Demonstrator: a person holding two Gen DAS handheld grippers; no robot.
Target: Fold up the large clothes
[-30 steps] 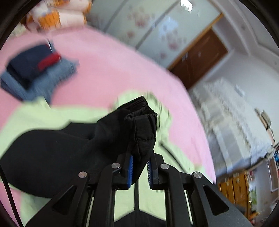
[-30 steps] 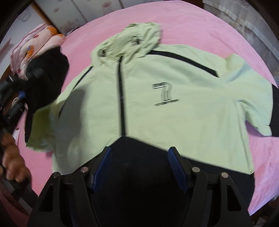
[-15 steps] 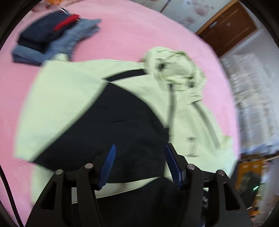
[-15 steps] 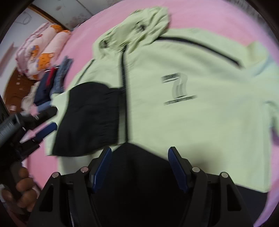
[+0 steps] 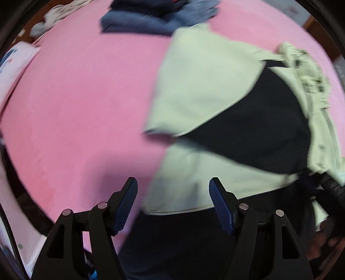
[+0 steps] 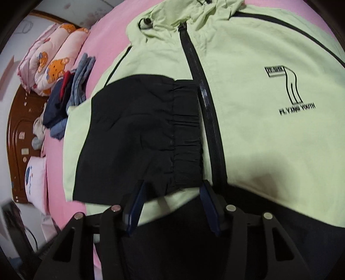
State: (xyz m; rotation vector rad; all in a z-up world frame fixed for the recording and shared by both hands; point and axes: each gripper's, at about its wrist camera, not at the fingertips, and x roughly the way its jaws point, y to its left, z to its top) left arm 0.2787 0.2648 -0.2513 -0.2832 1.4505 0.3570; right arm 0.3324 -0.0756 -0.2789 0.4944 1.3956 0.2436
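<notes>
A light green hooded jacket [image 6: 258, 133] with a black zip [image 6: 207, 103] lies front up on the pink bed [image 5: 75, 107]. Its black sleeve [image 6: 133, 133] is folded across the chest, cuff next to the zip. My right gripper [image 6: 172, 187] hovers low over the cuff's lower corner. Its jaws are closing with that corner and green cloth between them, and the pads are not pressing. My left gripper [image 5: 172, 187] points down over the jacket's [image 5: 204, 86] lower left corner. Its jaws are opening and hold nothing. The black sleeve [image 5: 258, 129] shows to the right.
A stack of folded blue and navy clothes [image 6: 69, 97] sits beside the jacket, also seen as the stack [image 5: 159, 19] at the top. A rolled bear-print quilt [image 6: 54, 60], a white pillow [image 6: 35, 183] and a wooden headboard [image 6: 15, 129] lie beyond.
The left gripper let go of the black sleeve, which now lies across the jacket, and swung down to the lower left corner. The right gripper dropped toward the cuff and its jaws narrowed.
</notes>
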